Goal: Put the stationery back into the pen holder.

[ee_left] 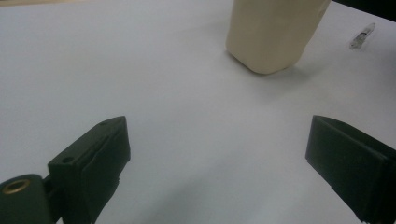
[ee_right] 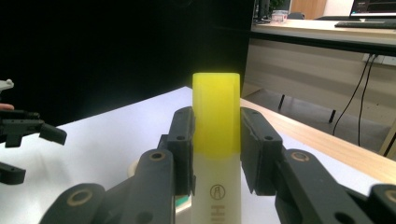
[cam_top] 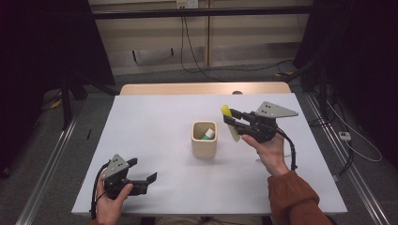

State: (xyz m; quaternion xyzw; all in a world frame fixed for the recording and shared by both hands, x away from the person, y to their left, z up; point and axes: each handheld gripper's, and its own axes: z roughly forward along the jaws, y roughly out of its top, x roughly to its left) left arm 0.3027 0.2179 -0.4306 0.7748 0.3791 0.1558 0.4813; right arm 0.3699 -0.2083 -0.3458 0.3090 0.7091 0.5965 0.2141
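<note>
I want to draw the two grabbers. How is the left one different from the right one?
The left gripper holds nothing, while the right gripper squeezes a highlighter with a yellow cap. The left gripper's jaws stand wide apart; the right gripper's jaws sit close together on the highlighter. The left gripper is low by the near edge of the table; the right gripper is beside the beige cup. Both are black.
</note>
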